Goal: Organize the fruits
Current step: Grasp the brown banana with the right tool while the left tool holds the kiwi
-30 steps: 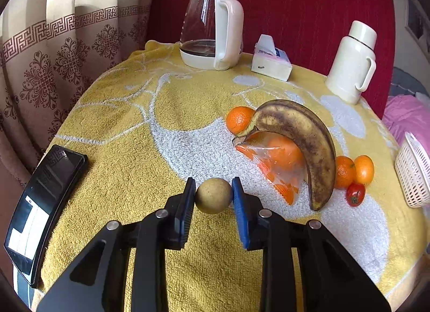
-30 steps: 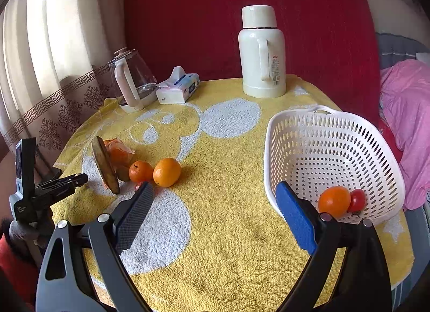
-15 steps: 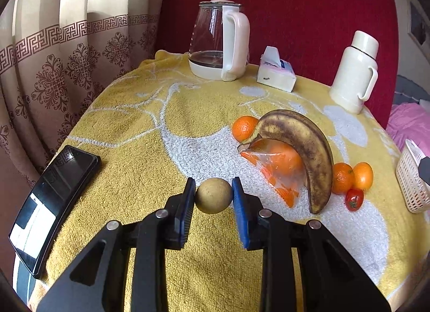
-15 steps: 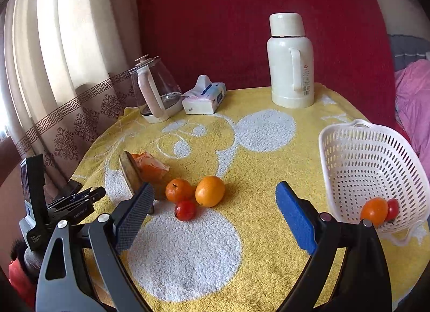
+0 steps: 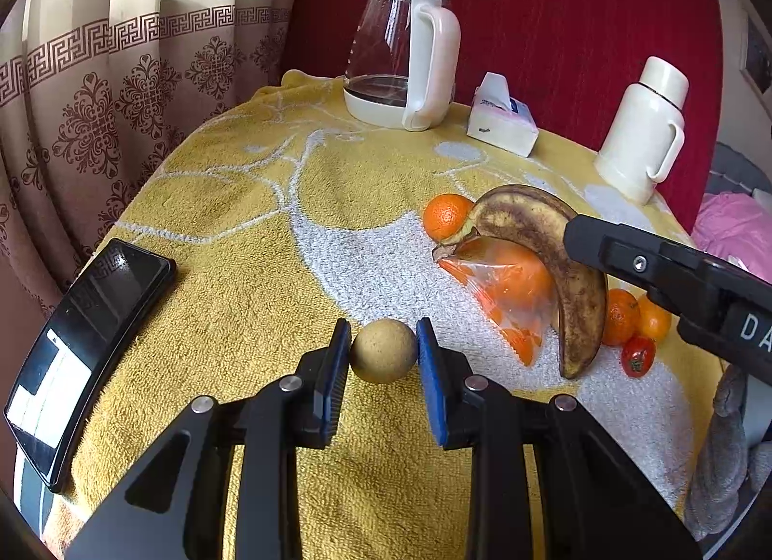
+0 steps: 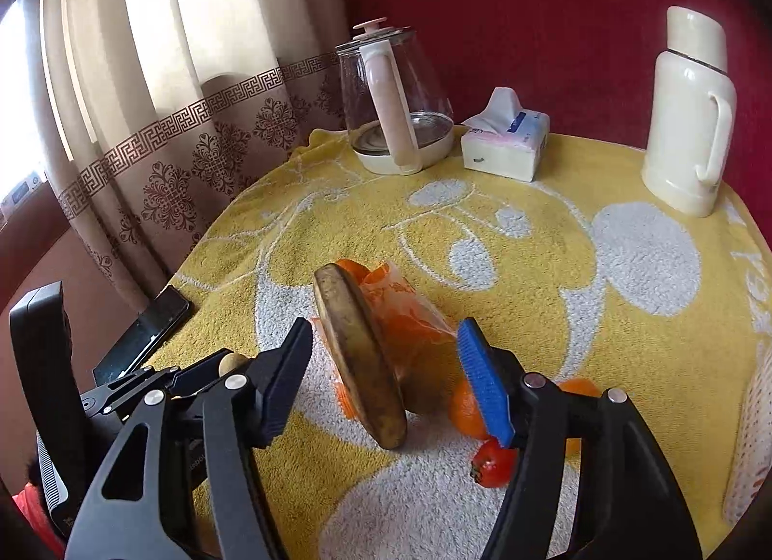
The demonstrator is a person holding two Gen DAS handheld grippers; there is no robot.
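A clear plastic bag (image 5: 506, 289) lies on the yellow towel (image 5: 231, 241) with orange pieces inside; how many cannot be counted through the film. 1 brown-spotted banana (image 5: 564, 265) leans over it. Beside the bag are 3 loose oranges: 1 orange behind the banana (image 5: 446, 216) and 2 small oranges (image 5: 634, 316) touching each other at the banana's tip, plus 1 cherry tomato (image 5: 638, 356) just in front of them.

The left gripper (image 5: 383, 357) pinches 1 round tan fruit (image 5: 383, 350) between its pads, above the towel near its front edge. The right gripper (image 6: 386, 379) is spread wide with the banana's end between its fingers (neither pad clearly touches it).

At the back stand 1 glass kettle (image 5: 403, 53), apparently without water, 1 tissue box (image 5: 502, 118) with a tissue sticking up, and 1 cream thermos (image 5: 644, 130). 1 phone (image 5: 82, 352) lies at the towel's left edge.
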